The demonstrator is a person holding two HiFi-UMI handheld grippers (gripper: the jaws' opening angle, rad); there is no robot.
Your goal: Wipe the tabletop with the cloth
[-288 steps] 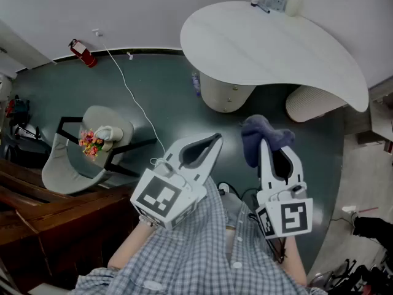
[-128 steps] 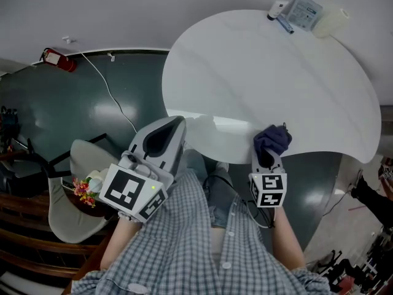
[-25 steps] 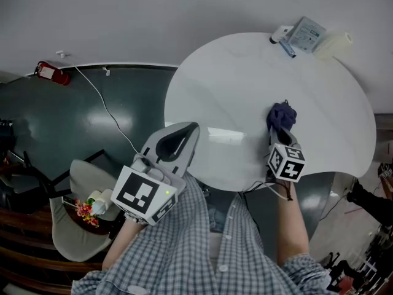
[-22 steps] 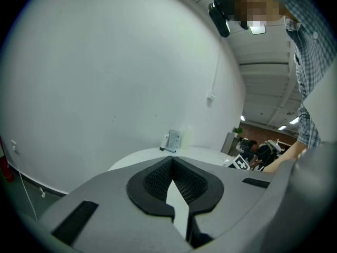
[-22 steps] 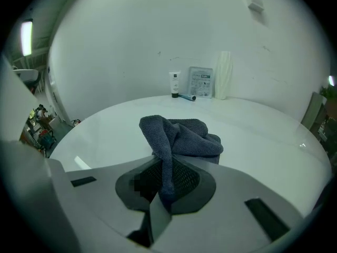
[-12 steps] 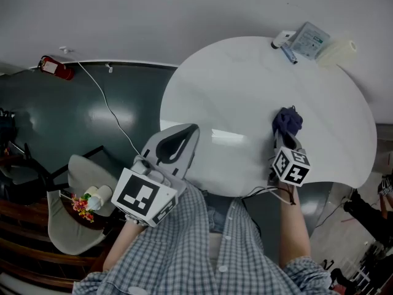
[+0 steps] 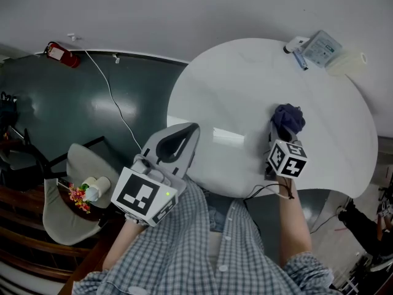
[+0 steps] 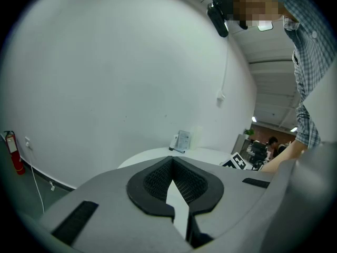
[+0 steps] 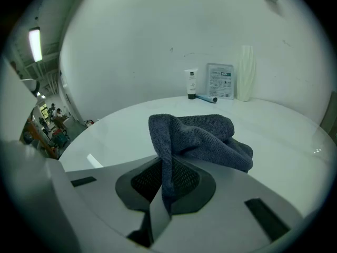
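Observation:
A dark blue cloth (image 7: 288, 117) (image 9: 202, 136) is bunched on the white round tabletop (image 7: 239, 97), right of its middle. My right gripper (image 7: 282, 129) (image 9: 164, 194) is shut on the cloth, with a fold pinched between its jaws and the rest draped forward over them. My left gripper (image 7: 184, 131) (image 8: 174, 199) hangs off the table's near left edge, above the floor, with its jaws closed together and nothing between them.
At the table's far right edge stand a white tube (image 9: 190, 84), a printed packet (image 7: 322, 43) (image 9: 219, 81), a pen (image 9: 206, 97) and a pale ribbed vase (image 9: 245, 73). A chair holding flowers (image 7: 78, 194) stands on the dark floor at left. A white cable (image 7: 113, 106) crosses the floor.
Over the last second my right gripper with the cloth has slid a little to the right and toward me on the tabletop. The left gripper has stayed where it was.

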